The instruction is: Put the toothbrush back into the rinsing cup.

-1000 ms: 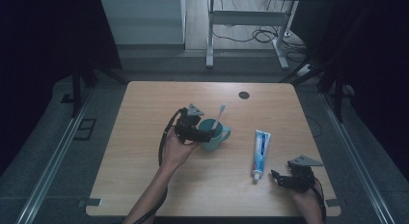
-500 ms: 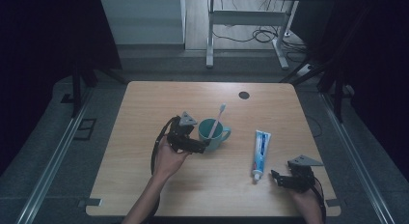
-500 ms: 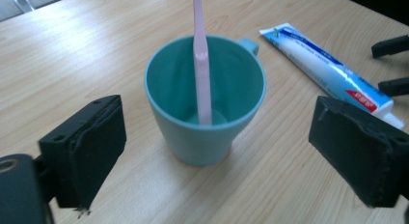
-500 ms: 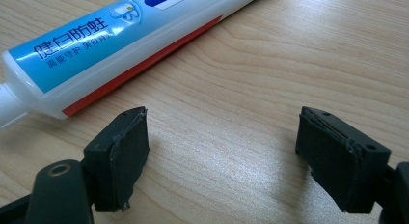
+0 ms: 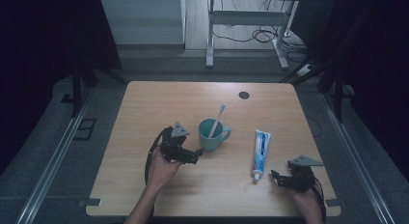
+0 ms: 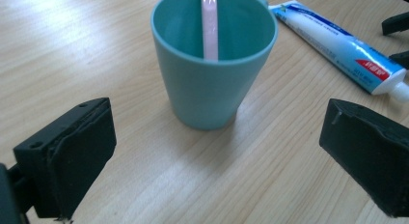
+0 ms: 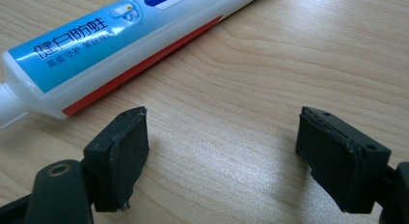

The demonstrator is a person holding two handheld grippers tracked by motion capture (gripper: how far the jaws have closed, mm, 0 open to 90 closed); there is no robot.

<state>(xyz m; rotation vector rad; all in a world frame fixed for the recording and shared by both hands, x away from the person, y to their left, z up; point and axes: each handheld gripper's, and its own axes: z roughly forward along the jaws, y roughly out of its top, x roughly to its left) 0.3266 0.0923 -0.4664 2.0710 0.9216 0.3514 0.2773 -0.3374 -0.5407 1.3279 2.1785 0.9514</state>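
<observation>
Standing upright mid-table, the cup [image 6: 214, 64] holds a toothbrush [image 6: 210, 26] leaning on its rim; my left gripper [image 5: 195, 154], jaws spread and empty, sits just beside it. Nudging the cup could tip it. My right gripper [image 5: 276, 177] rests released near the toothpaste [image 7: 120, 45].

A teal cup [image 5: 211, 137] with a pink toothbrush [image 5: 216, 119] stands mid-table [image 5: 144, 108]; toothpaste [image 5: 261, 149] lies well apart; a dark disc [image 5: 244, 95] sits far back.
</observation>
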